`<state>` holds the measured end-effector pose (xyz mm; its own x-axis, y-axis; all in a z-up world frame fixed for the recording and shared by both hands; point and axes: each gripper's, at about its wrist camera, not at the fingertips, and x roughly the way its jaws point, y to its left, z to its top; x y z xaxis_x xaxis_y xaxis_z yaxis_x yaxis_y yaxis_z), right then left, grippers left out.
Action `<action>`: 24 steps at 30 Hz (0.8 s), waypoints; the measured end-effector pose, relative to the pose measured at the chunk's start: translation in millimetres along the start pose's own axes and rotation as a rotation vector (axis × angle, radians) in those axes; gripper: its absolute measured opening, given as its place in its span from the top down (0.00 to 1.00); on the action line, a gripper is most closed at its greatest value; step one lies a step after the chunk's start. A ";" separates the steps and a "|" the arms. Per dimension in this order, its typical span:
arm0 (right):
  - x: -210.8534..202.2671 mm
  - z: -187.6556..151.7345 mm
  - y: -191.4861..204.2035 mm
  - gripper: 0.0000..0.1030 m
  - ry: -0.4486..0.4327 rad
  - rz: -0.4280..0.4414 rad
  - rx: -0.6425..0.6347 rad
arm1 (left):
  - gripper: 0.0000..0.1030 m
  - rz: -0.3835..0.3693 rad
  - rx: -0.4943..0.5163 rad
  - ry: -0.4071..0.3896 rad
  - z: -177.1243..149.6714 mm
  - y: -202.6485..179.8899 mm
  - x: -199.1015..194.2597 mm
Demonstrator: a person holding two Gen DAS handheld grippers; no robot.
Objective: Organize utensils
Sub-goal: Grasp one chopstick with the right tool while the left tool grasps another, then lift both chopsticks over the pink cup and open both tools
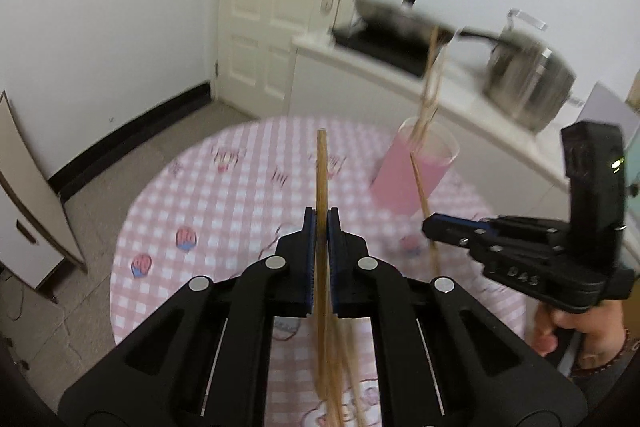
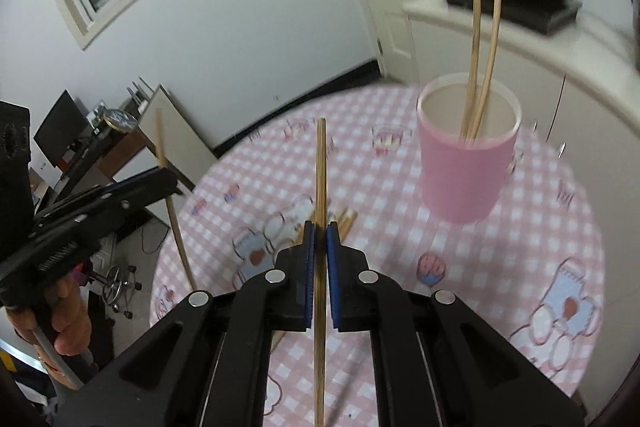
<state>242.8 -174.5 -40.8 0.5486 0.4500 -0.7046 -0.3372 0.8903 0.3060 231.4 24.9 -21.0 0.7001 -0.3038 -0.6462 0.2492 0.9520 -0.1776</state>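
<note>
My left gripper (image 1: 321, 217) is shut on a wooden chopstick (image 1: 321, 171) that points up and forward over the round table. My right gripper (image 2: 320, 229) is shut on another wooden chopstick (image 2: 320, 163), held above the table. A pink cup (image 2: 466, 163) stands to the right ahead and holds two chopsticks (image 2: 482, 39) upright. The cup (image 1: 412, 175) shows right of centre in the left wrist view, with the right gripper (image 1: 430, 227) and its chopstick (image 1: 422, 195) just in front of it. The left gripper (image 2: 170, 179) shows at left in the right wrist view. Several loose chopsticks (image 2: 344, 221) lie on the table below.
The round table has a pink checked cloth (image 2: 400, 247). Behind it a white counter (image 1: 400, 71) carries a hob, a wok (image 1: 396, 15) and a steel pot (image 1: 528, 79). A white door (image 1: 280, 7) and a small cabinet (image 1: 24, 207) stand at the left.
</note>
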 end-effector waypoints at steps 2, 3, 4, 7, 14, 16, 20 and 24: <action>-16.1 4.9 4.1 0.95 -0.046 0.004 -0.017 | 0.94 -0.015 0.009 -0.050 8.1 -9.6 -17.4; -21.2 6.6 5.4 0.95 -0.061 0.002 -0.025 | 0.94 -0.025 0.012 -0.067 11.3 -12.7 -23.1; -28.7 9.3 7.0 0.96 -0.083 -0.002 -0.035 | 0.94 -0.031 0.017 -0.093 15.2 -18.3 -30.8; -50.0 17.0 7.5 0.96 -0.153 -0.011 -0.061 | 0.94 -0.043 0.024 -0.159 26.2 -33.3 -45.0; -94.1 40.8 -2.8 0.96 -0.324 -0.088 -0.110 | 0.94 -0.071 -0.010 -0.281 60.0 -63.3 -45.0; -102.1 47.6 -6.5 0.96 -0.364 -0.110 -0.119 | 0.94 -0.069 -0.019 -0.313 70.5 -70.3 -40.0; -114.0 61.8 -14.5 0.96 -0.446 -0.155 -0.130 | 0.94 -0.072 -0.037 -0.357 88.4 -81.3 -27.0; -115.2 73.0 -29.6 0.96 -0.505 -0.169 -0.111 | 0.94 -0.067 -0.069 -0.400 103.6 -87.9 -11.4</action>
<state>245.4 -247.6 78.1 0.8924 0.3033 -0.3342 -0.2763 0.9527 0.1267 270.9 -59.1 78.9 0.8922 -0.3427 -0.2941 0.2674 0.9258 -0.2673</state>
